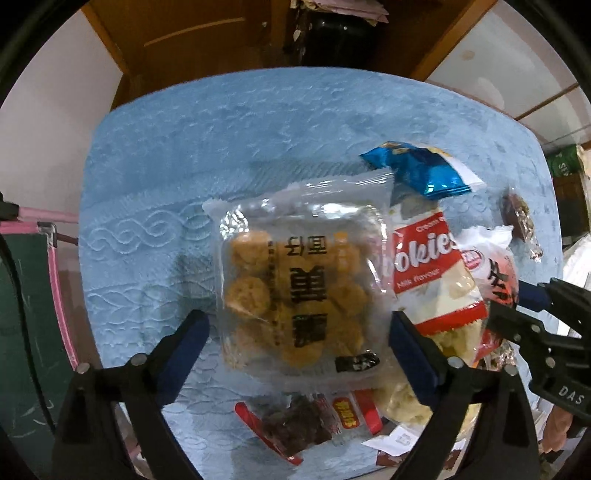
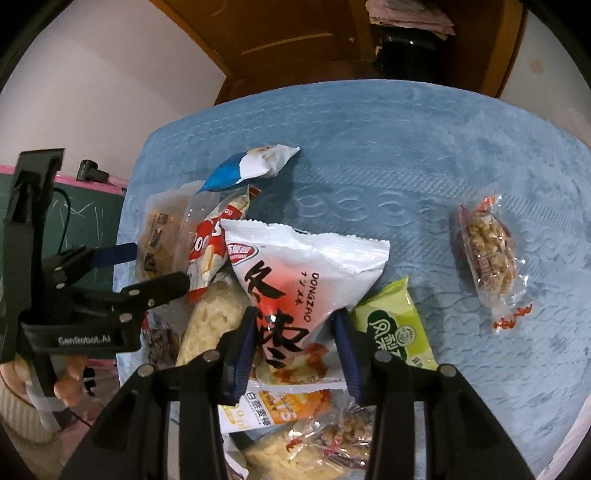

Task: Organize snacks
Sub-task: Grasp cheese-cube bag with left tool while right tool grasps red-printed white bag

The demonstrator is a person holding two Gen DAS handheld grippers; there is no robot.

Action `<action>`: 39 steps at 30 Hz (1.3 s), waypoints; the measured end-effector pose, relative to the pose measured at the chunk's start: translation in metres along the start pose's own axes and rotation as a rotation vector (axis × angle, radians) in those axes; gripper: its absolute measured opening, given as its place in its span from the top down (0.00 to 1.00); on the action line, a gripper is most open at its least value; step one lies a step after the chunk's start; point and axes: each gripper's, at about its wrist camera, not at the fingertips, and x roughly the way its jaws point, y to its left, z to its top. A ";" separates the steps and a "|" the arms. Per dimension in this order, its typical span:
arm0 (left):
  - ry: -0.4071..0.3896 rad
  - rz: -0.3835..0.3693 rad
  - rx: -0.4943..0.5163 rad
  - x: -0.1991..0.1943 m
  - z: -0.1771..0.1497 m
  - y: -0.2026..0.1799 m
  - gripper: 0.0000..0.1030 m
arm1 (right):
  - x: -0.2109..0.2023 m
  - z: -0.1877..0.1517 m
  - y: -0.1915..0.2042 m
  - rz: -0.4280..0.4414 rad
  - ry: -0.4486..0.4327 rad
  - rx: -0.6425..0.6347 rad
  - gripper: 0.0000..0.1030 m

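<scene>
Light blue embossed cloth (image 2: 388,155) covers the counter, wooden door (image 1: 192,33) and white wall behind, snacks heaped lower-left in the right wrist view with one peanut bar (image 2: 489,254) well apart at right. Readable: "Cookies Milk flavour" on the red-white pack (image 1: 424,266), "DONGZAO" on the white-red pouch (image 2: 295,280), "GenRobot.AI" on the tool body. Left gripper (image 1: 299,332) fingers wide, straddling the clear biscuit pack (image 1: 295,280), pads not pressing; right gripper (image 2: 295,332) fingers narrowed, closed on the DONGZAO pouch.
</scene>
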 end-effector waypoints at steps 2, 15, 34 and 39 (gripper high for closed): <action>0.013 -0.030 -0.033 0.009 -0.004 0.010 0.03 | 0.001 0.001 0.000 0.000 -0.001 0.001 0.60; -0.035 0.009 -0.036 0.008 -0.030 0.001 0.24 | 0.000 -0.004 0.009 -0.039 -0.039 -0.037 0.67; -0.282 0.004 0.026 -0.150 -0.138 -0.019 0.24 | -0.130 -0.071 0.040 -0.051 -0.266 -0.074 0.68; -0.336 -0.008 0.054 -0.182 -0.186 -0.036 0.24 | -0.165 -0.117 0.051 -0.051 -0.307 -0.092 0.68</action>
